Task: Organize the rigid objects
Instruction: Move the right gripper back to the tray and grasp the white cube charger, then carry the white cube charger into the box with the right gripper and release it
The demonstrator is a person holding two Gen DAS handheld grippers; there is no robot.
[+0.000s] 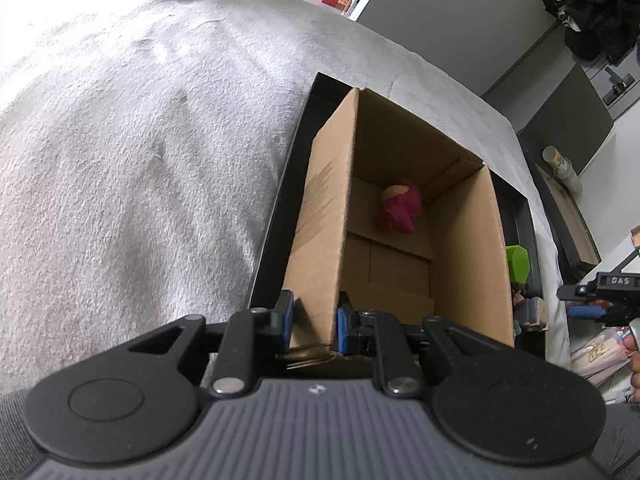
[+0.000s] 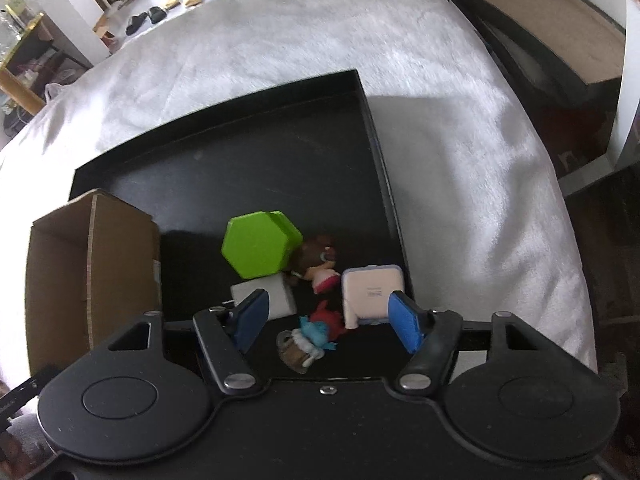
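My left gripper [image 1: 316, 322] is shut on the near wall of an open cardboard box [image 1: 400, 216], close to its corner. A magenta figurine [image 1: 398, 208] lies on the box floor. The box stands in a black tray [image 2: 248, 152]. My right gripper [image 2: 328, 312] hangs open over the tray's near right corner. A small blue and brown figurine [image 2: 306, 344] lies between its fingers, untouched. Around it are a green hexagonal box [image 2: 260, 246], a white cube [image 2: 280, 298], a brown-haired doll [image 2: 320, 268], a red piece [image 2: 330, 316] and a white square case [image 2: 372, 292].
The tray rests on a bed with a white fleece blanket [image 2: 460, 128]. The cardboard box [image 2: 92, 264] fills the tray's left side in the right wrist view. Dark furniture [image 2: 540, 52] stands beyond the bed's right edge. The right gripper's body [image 1: 604, 296] shows at the left wrist view's right edge.
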